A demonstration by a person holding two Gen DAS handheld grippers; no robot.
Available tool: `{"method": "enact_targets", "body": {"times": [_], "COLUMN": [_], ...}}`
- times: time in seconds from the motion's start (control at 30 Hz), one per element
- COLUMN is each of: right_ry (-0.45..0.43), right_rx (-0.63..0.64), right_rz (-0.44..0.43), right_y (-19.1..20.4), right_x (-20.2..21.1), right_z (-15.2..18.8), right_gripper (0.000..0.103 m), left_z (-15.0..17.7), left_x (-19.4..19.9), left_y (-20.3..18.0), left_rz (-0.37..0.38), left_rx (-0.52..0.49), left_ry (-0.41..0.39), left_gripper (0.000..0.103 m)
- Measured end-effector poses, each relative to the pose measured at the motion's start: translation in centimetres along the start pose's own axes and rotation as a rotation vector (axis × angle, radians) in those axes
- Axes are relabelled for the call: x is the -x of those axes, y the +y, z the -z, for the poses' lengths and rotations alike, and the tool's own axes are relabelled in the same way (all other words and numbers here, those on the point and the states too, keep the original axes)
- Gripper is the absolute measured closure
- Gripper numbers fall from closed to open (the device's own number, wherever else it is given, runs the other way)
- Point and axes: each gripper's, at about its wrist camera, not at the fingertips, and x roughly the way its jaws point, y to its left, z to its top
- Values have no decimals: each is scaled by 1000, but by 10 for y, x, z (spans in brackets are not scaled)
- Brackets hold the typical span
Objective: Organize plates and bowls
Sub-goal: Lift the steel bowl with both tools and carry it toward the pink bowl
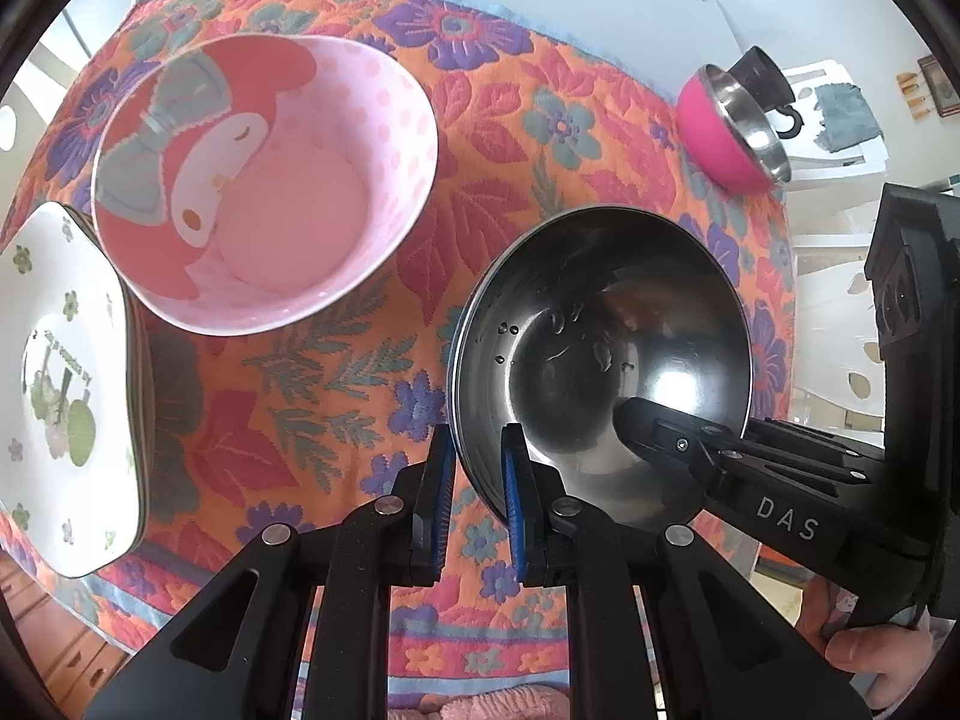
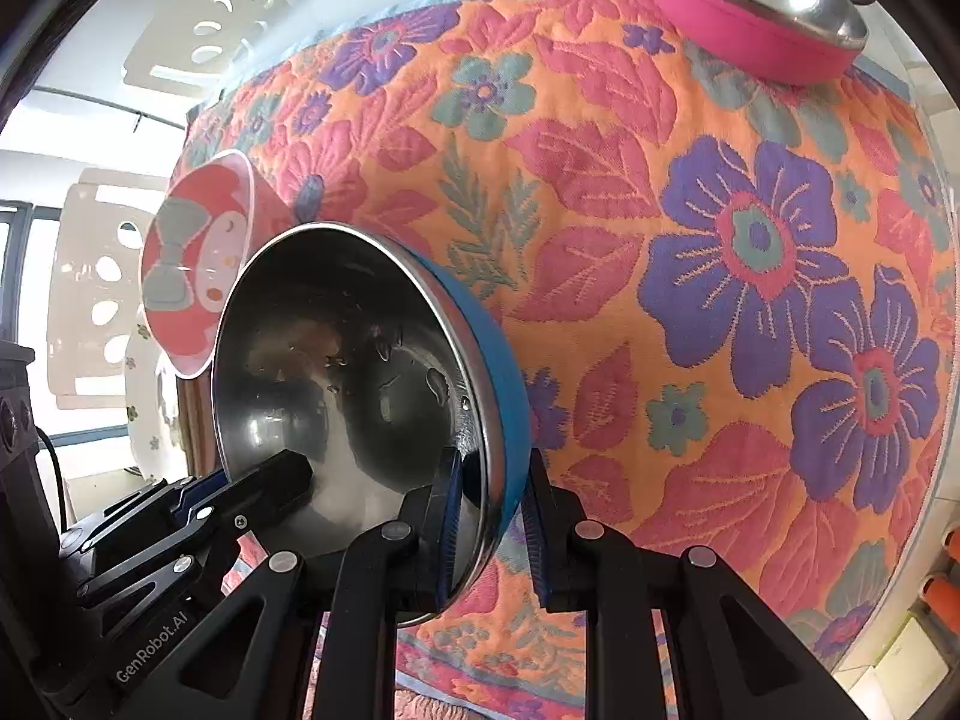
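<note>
A steel bowl with a blue outside (image 1: 600, 348) hangs tilted above the flowered tablecloth (image 1: 336, 372), held from two sides. My left gripper (image 1: 478, 480) is shut on its near rim, one blue pad inside and one outside. My right gripper (image 2: 489, 510) is shut on the opposite rim of the same bowl (image 2: 360, 372). Each gripper shows in the other's view, the right gripper (image 1: 636, 420) and the left gripper (image 2: 294, 471), reaching into the bowl. Water drops cling to the inside.
A pink cartoon bowl (image 1: 270, 180) stands on the cloth to the left, against a white flowered plate (image 1: 60, 390). A steel bowl with a pink outside (image 1: 732, 126) sits at the far right corner. White chairs (image 2: 198, 18) stand beyond the table edge.
</note>
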Motion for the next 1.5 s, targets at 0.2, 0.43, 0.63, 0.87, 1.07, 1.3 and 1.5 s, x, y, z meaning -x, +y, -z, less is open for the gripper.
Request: {"method": "enact_targets", "body": {"times": [0.2,0.43,0.63,0.87,1.07,1.3,1.5], "right_ry": [-23,-59,-85,-117,-131,-134,-81], "right_rx": [-3,-7,1,26,63,122,142], "right_rz": [3,-3,-12,-33,-34,-38,-29], "right_y": [9,22,39,64,89,127,147], "right_x": [12,27,41,55,62,59,33], "right_z": [0,-3,-6,-21,-37,-68,-78], "right_gripper": [85,85,84,84,83,83,84], "left_z": [-1,-5,-10,-21,-36,-55,-63], "left_x": [12,31,49,70,86,98,92], "left_y": [5,14,22,38,57,85,112], "left_rz": [24,44,52,70,83,66,54], "left_rx": [-5,5,16,51,86,128,164], "left_ry": [-5,-29,-60,-100,-130,-164,-147], "left_gripper": [91,91,91,91,91,91,91]}}
